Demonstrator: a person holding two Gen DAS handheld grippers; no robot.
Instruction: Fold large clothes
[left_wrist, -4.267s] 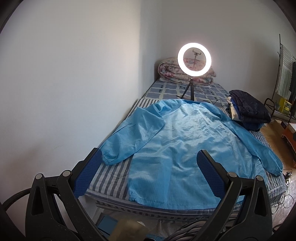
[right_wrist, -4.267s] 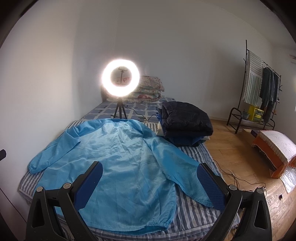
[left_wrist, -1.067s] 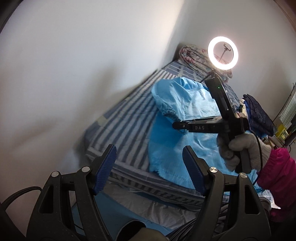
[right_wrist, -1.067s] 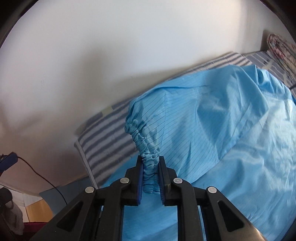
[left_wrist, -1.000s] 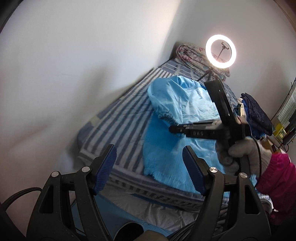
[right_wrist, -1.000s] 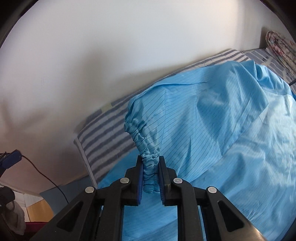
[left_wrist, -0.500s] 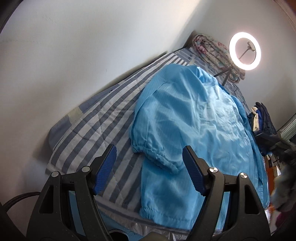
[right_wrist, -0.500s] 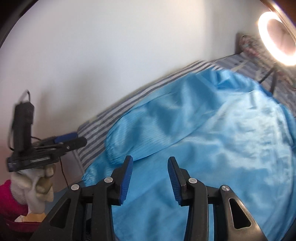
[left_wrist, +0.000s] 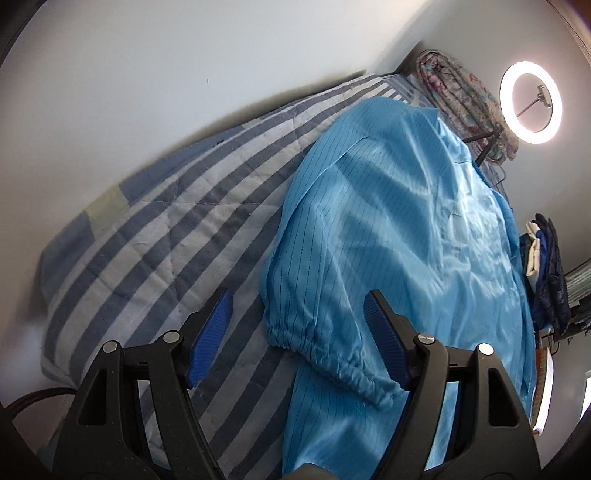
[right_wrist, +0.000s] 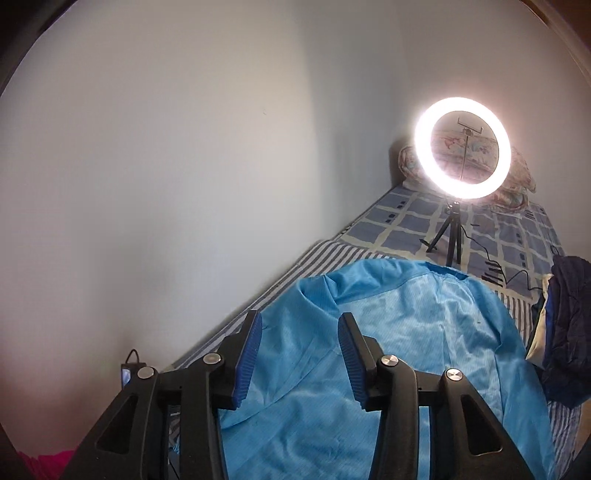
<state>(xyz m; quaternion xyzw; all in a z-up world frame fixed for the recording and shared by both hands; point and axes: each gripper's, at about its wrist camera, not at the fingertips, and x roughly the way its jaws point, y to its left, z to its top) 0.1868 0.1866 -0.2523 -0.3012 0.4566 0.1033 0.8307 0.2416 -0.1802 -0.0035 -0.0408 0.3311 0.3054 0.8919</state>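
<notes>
A bed with a grey-and-white striped cover (left_wrist: 155, 236) fills the left wrist view from nine o'clock to the centre, pushed against a pale wall. Spread on it, from the centre out to four o'clock, lies the blue jacket (left_wrist: 399, 229), with one sleeve folded in across the body so that its gathered elastic cuff (left_wrist: 332, 362) sits at six o'clock. The jacket looks thin, light and soft, with a faint sheen that suggests it may slide on itself, so folds could slip unless laid down flat; it is not fragile. The firmest places to take hold would probably be the bunched cuff, the hem or a shoulder seam, where the cloth is thicker. The left gripper (left_wrist: 299, 332) hangs just above the cuff with its jaws apart and closing; the cuff shows between the blue pads, but they do not press on it. In the right wrist view the right gripper (right_wrist: 299, 354) is raised over the jacket's upper part, jaws apart and opening, holding nothing. A lit ring light (right_wrist: 463, 147) on a small tripod stands at two o'clock, and a dark pile of clothes (right_wrist: 565, 325) at three o'clock is cut off by the frame. The jacket's far sleeve and lower hem are out of sight, and glare hides the bedding behind the light.
</notes>
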